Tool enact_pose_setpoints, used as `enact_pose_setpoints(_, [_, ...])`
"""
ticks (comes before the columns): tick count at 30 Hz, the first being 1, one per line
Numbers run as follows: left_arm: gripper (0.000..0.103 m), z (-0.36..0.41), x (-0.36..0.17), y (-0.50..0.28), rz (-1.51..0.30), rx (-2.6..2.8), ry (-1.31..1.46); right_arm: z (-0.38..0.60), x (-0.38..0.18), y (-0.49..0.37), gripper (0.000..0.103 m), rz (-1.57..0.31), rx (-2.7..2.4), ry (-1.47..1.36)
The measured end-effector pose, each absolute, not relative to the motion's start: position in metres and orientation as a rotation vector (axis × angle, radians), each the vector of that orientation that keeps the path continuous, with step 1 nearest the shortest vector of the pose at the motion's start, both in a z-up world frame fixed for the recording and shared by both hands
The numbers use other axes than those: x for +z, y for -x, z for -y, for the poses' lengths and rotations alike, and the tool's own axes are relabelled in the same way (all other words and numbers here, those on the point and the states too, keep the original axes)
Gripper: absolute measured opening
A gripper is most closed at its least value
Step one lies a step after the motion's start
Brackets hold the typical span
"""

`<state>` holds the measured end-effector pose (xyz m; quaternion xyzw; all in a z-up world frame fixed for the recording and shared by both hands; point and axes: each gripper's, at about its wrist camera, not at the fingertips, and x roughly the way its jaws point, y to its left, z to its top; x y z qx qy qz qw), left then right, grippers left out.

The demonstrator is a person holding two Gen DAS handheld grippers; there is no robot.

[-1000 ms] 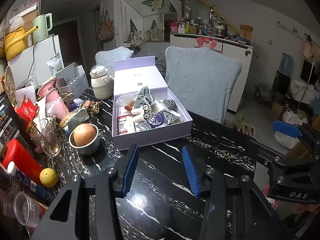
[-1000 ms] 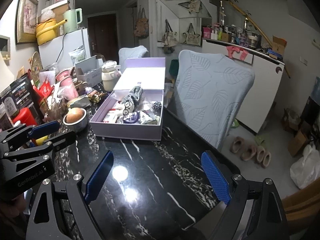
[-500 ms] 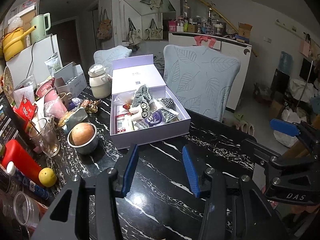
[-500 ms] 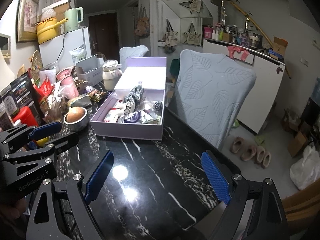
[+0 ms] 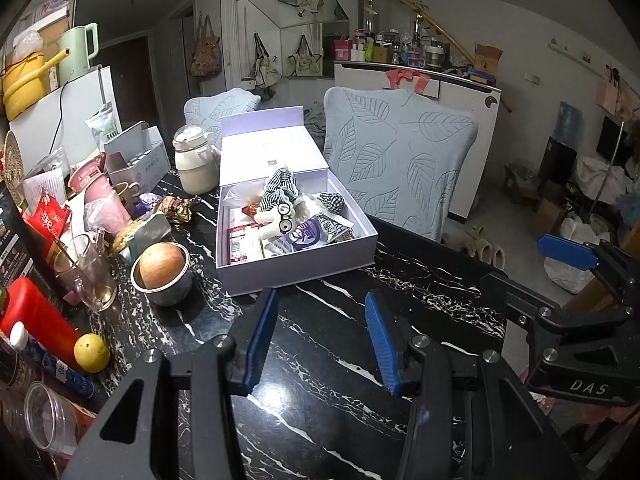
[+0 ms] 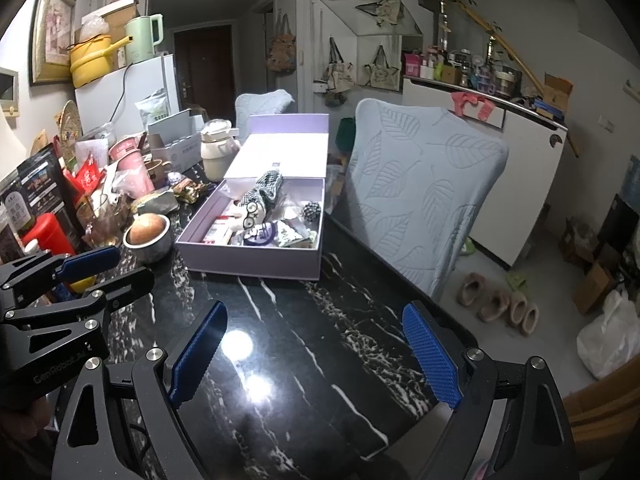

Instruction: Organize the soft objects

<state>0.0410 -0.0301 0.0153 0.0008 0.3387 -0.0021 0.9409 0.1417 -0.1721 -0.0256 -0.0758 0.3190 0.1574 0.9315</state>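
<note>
Both grippers hover over the black surface [image 5: 332,360], left gripper [image 5: 320,340] fingers slightly apart, right gripper [image 6: 316,356] fingers wide apart, both empty; the open box [image 5: 296,264] sits beyond.

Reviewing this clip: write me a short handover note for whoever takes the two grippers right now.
Left gripper: jaws apart with a narrow gap, holding nothing, above the black table.
Right gripper: jaws wide open, empty, also above the table near its edge.
Things: the lilac box sits open ahead of both grippers, lid folded back. Inside are a checked cloth toy with round glasses, a small checked bundle and some packets.
Done: the soft things visible already lie in the box; nothing is in hand.
Left: whether they need rearranging cannot be told; no reach has begun.
</note>
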Motion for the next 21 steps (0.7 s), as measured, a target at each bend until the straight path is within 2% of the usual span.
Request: enact_pose_setpoints(21, [0.045,0.0307,0.0119,-0.042,-0.704,-0.009,0.004,0.1665,-0.0244,-0.1334,0.09,-0.645,0.307,0.17])
